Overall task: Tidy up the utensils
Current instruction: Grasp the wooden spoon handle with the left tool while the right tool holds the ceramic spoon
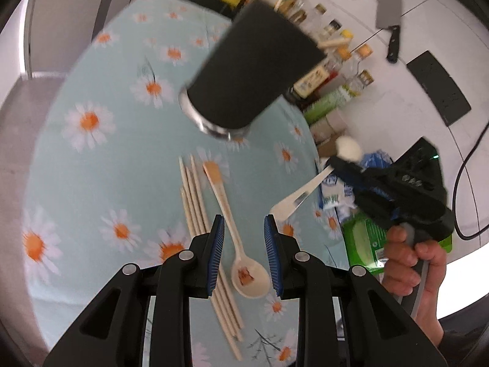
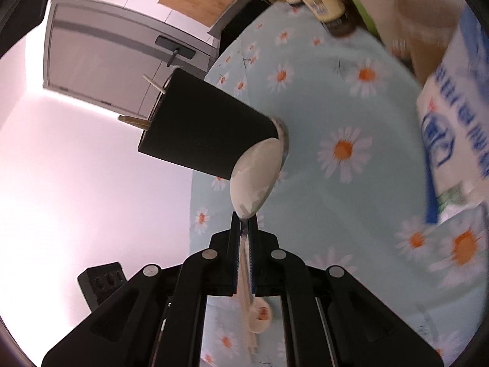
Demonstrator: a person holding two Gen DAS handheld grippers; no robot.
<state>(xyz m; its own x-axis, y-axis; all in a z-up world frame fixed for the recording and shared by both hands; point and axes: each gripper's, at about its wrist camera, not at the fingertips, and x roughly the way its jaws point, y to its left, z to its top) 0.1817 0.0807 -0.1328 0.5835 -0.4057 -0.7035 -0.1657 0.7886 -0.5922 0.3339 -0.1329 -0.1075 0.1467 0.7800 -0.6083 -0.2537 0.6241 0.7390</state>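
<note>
Right gripper (image 2: pixel 243 226) pinching cream spoon (image 2: pixel 255 174), carrying it near black holder (image 2: pixel 207 128) already housing chopsticks. Left gripper (image 1: pixel 244 238) spread, hovering over second spoon (image 1: pixel 241 263) and chopsticks (image 1: pixel 195 202) lying on tablecloth (image 1: pixel 91 168), awaiting sorting.

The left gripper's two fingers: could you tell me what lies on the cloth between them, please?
In the left wrist view, a cream spoon lies between the open left gripper fingers, its bowl nearest the camera, beside the chopsticks.
</note>
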